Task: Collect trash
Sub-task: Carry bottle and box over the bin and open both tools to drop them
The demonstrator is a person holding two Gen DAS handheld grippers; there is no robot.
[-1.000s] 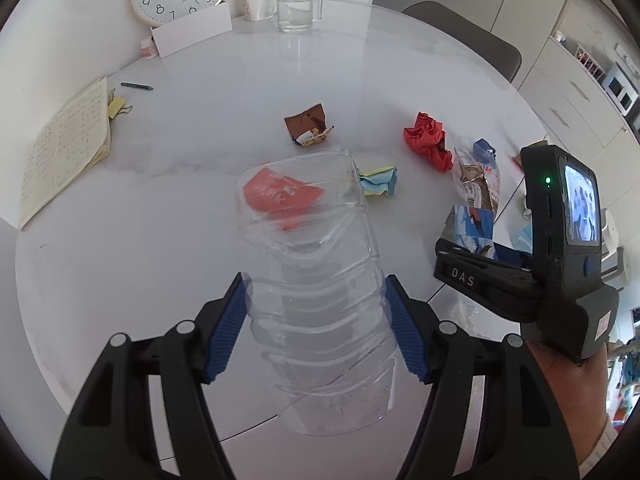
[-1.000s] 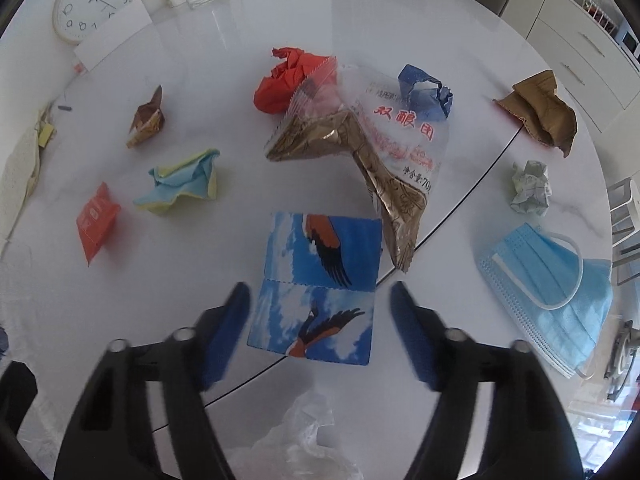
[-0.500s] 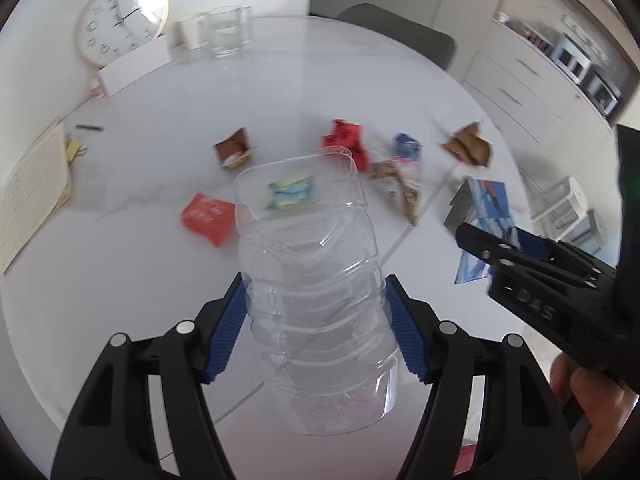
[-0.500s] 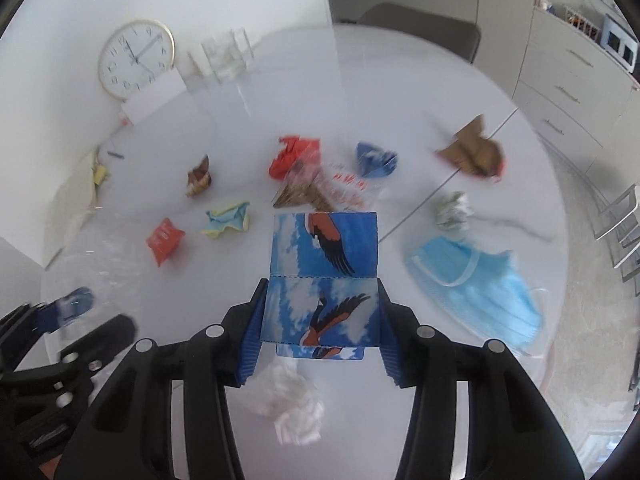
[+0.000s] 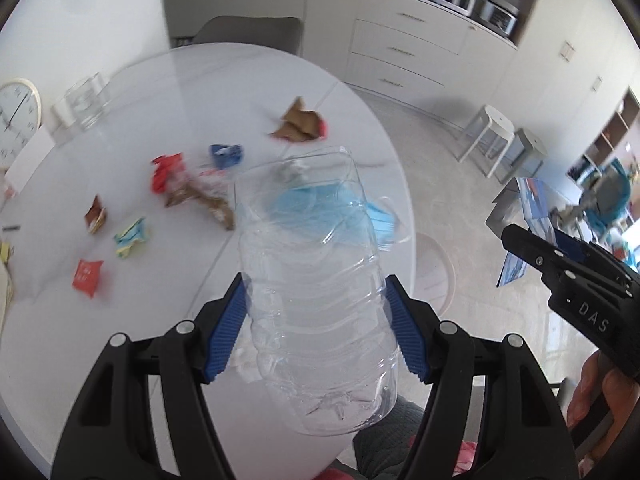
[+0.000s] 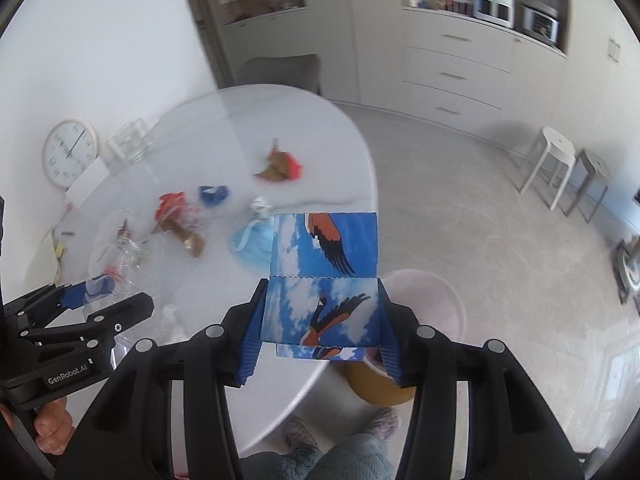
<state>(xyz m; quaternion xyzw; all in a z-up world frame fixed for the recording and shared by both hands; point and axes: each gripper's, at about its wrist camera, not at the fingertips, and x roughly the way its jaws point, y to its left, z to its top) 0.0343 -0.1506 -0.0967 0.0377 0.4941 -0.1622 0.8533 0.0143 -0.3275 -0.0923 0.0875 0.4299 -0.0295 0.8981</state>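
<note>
White round table point(image 5: 120, 360) fills the left view, litter scattered beyond the fingers; the left gripper point(image 5: 316, 332) pinches a clear plastic bottle point(image 5: 316, 300) crosswise between its pads, lifted clear for carrying. From the right view, the right gripper point(image 6: 320, 336) clamps a blue bird-printed carton point(image 6: 324, 276), with a pale bin point(image 6: 424, 312) just beyond the fingers, likely the drop spot.

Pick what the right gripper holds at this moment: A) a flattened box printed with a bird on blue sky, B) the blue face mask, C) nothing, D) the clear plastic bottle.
A: the right gripper is shut on the flattened bird-print box, while the left gripper holds the clear plastic bottle.
</note>
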